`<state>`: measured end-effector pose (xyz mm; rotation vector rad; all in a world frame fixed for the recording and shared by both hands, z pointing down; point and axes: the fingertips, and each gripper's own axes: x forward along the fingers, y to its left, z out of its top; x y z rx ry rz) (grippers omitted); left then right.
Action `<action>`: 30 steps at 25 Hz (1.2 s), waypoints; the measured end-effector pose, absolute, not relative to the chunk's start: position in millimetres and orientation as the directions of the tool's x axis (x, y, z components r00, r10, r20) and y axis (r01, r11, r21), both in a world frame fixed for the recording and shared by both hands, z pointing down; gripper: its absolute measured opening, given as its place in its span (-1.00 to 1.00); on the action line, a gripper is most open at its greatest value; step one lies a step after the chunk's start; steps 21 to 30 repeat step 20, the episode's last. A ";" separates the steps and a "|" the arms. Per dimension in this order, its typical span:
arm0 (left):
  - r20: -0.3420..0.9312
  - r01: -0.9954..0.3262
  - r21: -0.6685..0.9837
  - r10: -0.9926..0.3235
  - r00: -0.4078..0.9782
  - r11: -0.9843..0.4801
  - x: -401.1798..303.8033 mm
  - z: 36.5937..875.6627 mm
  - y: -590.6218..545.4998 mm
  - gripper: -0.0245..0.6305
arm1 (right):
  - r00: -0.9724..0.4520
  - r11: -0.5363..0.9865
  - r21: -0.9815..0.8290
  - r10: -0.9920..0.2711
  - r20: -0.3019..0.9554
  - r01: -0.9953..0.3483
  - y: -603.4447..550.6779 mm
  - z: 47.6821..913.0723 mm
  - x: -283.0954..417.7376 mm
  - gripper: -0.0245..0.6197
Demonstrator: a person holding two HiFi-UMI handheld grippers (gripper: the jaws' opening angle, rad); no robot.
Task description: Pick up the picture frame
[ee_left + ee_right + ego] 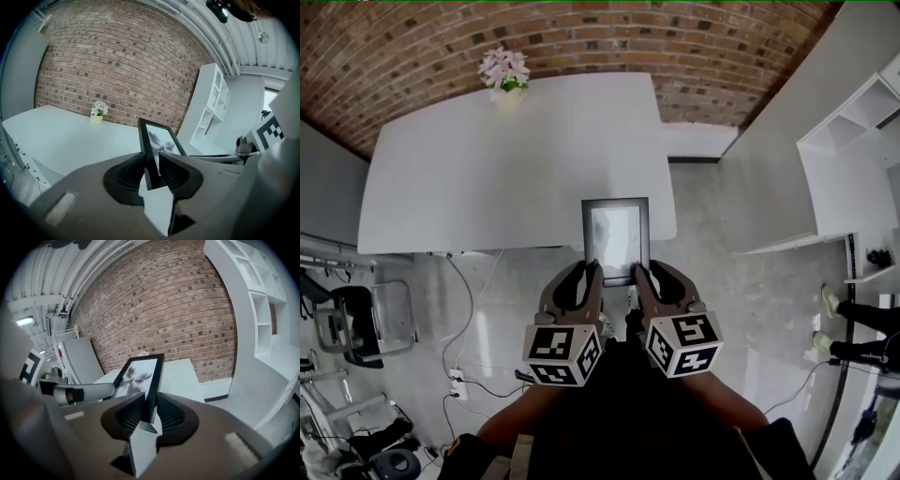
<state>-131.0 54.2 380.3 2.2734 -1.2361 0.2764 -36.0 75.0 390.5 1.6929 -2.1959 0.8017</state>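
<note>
A black picture frame [616, 239] with a pale flower print is held flat in front of me, its far end over the near right corner of the white table [487, 169]. My left gripper [593, 278] is shut on the frame's left edge near its close end. My right gripper [643, 278] is shut on the right edge opposite. In the left gripper view the frame [158, 143] stands edge-on between the jaws of the left gripper [151, 169]. In the right gripper view the frame [140, 375] is pinched the same way by the right gripper [149, 409].
A small pot of pink flowers [504, 73] stands at the table's far edge by the brick wall [609, 37]. White shelving [853, 159] lines the right side. A chair [358, 323] and cables [473, 380] lie on the grey floor at the left.
</note>
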 end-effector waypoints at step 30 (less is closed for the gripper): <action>0.411 -0.817 0.359 -0.709 0.573 -0.451 -132.0 382.8 62.7 -0.66 | -0.277 0.156 -0.267 -0.813 0.512 -0.951 84.3 392.5 -36.8 -0.68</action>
